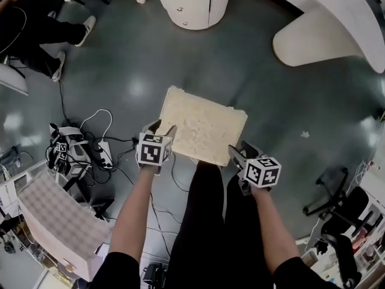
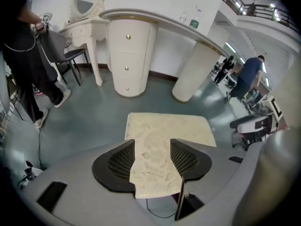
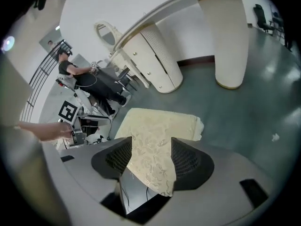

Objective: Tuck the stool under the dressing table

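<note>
One stool (image 1: 203, 124) on floor (image 1: 132, 71); one dressing table (image 1: 192, 2) beyond. Two grippers at its near edge: left gripper (image 1: 162, 128), right gripper (image 1: 239, 149), jaws apart, seemingly gripping nothing.

stool (image 1: 204, 125): cream w/ leafy emboss | floor (image 1: 138, 71): grey-green | dressing table (image 1: 192, 5): white

grey floor (image 1: 135, 65) carries the stool (image 1: 203, 124), tangled cables (image 1: 99, 143) and dressing table (image 1: 194, 3)
</note>
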Demonstrator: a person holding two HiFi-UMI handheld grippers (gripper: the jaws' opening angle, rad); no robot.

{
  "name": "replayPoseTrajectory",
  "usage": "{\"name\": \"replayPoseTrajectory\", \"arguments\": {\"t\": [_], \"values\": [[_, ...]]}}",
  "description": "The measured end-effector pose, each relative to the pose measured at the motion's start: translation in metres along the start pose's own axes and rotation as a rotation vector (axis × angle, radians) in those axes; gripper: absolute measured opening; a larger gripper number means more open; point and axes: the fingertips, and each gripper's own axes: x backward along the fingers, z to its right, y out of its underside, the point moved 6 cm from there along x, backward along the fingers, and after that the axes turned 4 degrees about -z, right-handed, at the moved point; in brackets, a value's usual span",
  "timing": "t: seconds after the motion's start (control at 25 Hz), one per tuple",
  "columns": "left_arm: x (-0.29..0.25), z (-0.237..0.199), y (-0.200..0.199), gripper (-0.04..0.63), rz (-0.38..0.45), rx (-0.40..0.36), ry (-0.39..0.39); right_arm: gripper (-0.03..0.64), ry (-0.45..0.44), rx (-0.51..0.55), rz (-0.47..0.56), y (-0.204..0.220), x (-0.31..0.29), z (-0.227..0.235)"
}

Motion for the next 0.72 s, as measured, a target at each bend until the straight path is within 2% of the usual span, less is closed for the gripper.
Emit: {"name": "replayPoseTrajectory", "arguments": {"t": [0.12, 0.28, 0.4, 0.56, 0.72], "values": [[-0.016, -0.019, 0.001, 0.266, -0.042, 0.002, 0.011, 0.233, -0.010, -0.081, -0.023, 0.020, -0.017, 0.019], [-0.036, -0.034, 0.016, 0.338, -0.167, -0.014, 0.048, 0.255, 0.019, -0.169, -0.064, 0.048, -0.027, 0.047], [-0.048, -0.045, 0.023, 0.393, -0.235, 0.016, 0.098, 0.282, 0.000, -0.217, -0.056, 0.052, -0.037, 0.058], [-0.069, -0.056, 0.026, 0.430, -0.279, 0.069, 0.166, 0.295, -0.029, -0.255, -0.076, 0.057, -0.057, 0.069], [-0.086, -0.062, 0.024, 0.440, -0.308, 0.061, 0.192, 0.298, -0.040, -0.280, -0.088, 0.057, -0.075, 0.077]]}}
